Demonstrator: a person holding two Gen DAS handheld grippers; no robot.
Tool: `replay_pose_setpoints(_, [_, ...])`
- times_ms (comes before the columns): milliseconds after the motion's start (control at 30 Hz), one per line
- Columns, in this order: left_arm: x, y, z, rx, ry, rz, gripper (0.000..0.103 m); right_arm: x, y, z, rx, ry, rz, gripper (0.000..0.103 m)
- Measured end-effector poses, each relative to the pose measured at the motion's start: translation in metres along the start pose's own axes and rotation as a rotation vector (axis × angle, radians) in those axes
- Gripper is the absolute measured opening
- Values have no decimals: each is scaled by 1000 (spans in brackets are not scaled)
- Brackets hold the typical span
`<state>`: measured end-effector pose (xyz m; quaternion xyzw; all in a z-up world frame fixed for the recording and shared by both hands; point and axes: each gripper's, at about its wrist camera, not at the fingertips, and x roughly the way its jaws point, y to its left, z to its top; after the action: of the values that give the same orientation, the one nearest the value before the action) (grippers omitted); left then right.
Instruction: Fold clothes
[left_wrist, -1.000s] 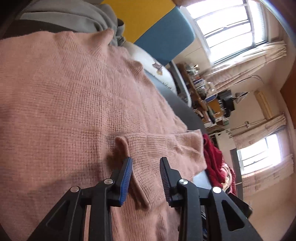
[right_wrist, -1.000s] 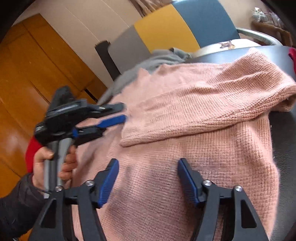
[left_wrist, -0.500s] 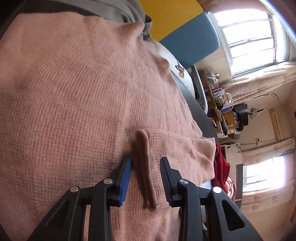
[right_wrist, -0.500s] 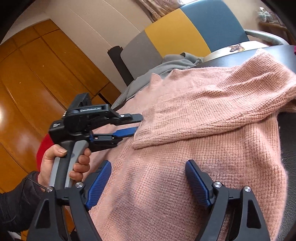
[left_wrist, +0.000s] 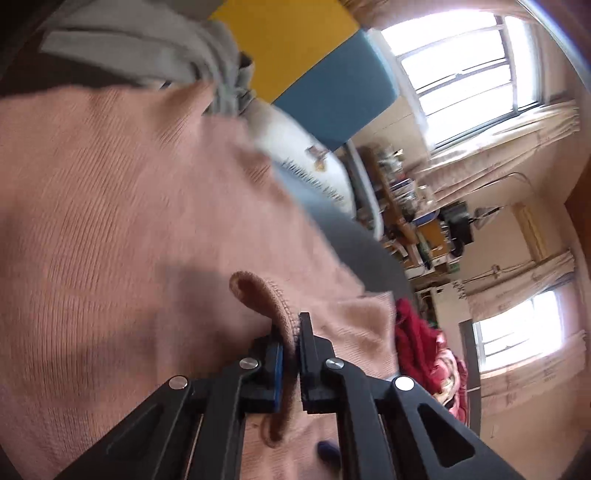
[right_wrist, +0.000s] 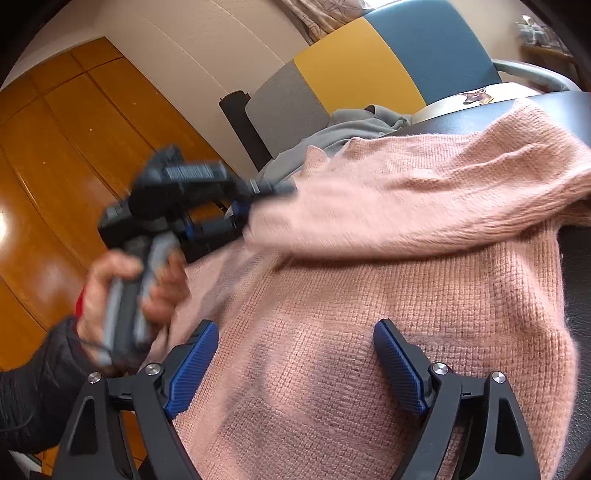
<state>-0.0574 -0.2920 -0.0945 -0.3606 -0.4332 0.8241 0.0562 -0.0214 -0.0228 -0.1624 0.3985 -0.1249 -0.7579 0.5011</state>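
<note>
Spread across most of both views: a pink knit sweater (right_wrist: 388, 314), loosely woven in a waffle-like grid, fuzzy at the edges, lying on a dark smooth table (right_wrist: 576, 280). Folded over the body, a sleeve (right_wrist: 424, 221) running from upper right toward centre left of the right wrist view, its ribbed cuff (left_wrist: 266, 295) raised off the body and blurred. Pinched on that cuff, the left gripper (left_wrist: 291, 343), jaws pressed together with the brown-shadowed knit edge squeezed between the blue pad and the black finger. Held by a hand (right_wrist: 122, 291) with a dark sleeve at the lower left of the right wrist view. Hovering low over the sweater's body at the bottom of that view, the right gripper (right_wrist: 295, 365), jaws spread wide, ridged blue pads (right_wrist: 192, 369) facing each other, nothing between them.

Beyond the sweater's far edge, a crumpled grey garment (right_wrist: 343, 133) of smoother cloth. Behind it, a chair back (right_wrist: 369, 74) in grey, yellow and blue panels. Lower right of the left wrist view, past the table edge, a heap of red fabric (left_wrist: 417, 343).
</note>
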Motion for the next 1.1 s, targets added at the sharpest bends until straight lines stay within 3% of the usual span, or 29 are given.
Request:
replay_pose_setpoints(133, [-45, -41, 37, 86, -112, -72, 5, -2, 0, -1, -2, -2, -1, 88])
replay_pose_setpoints(300, [-78, -43, 53, 136, -142, -9, 5, -2, 1, -2, -2, -2, -1, 88])
replay_pose_setpoints(533, [-78, 30, 26, 24, -104, 86, 5, -1, 1, -2, -3, -3, -4, 88])
replay_pose_setpoints(700, [-104, 78, 17, -149, -160, -11, 5, 1, 3, -1, -4, -3, -7, 89])
replay_pose_setpoints(767, [-116, 85, 19, -151, -183, 7, 5, 1, 3, -1, -6, -1, -8, 89])
replay_pose_setpoints(967, [-87, 115, 12, -135, -26, 198, 5, 2, 3, -1, -11, 2, -14, 90])
replay_pose_setpoints(1100, [-84, 151, -2, -281, -25, 120, 15, 4, 6, 3, 11, 27, -45, 89])
